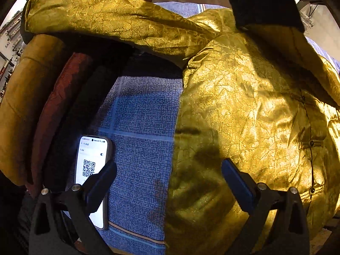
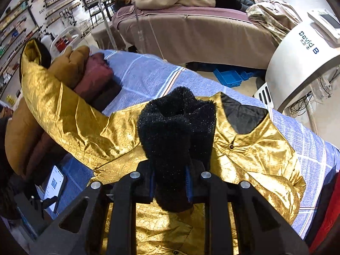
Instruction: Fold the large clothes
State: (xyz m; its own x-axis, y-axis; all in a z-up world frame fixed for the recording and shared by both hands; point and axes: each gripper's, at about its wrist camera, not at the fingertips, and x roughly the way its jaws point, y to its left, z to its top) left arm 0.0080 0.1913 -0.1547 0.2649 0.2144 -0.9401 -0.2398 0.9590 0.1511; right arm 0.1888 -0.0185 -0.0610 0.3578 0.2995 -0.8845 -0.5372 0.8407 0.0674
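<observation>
Blue woven bedsheet (image 1: 138, 114) | crinkled gold jacket (image 1: 244, 106); left hand-held gripper (image 1: 170, 170) wide, empty; right hand-held gripper (image 2: 170, 180) pinches black fuzzy cuff (image 2: 176, 131)

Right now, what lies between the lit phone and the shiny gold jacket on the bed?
Only bare blue patterned bedsheet separates the lit phone from the shiny gold jacket; the left wrist view shows it.

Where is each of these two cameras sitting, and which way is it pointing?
Left wrist: rides on the left gripper, looking steeply down at the gold jacket, blue checked sheet and phone; its two open fingers show.
Right wrist: rides on the right gripper, looking down and across the room over the jacket; its fingers pinch a black furry cuff.
Shared: jacket, sheet, phone, and the cuff.
</observation>
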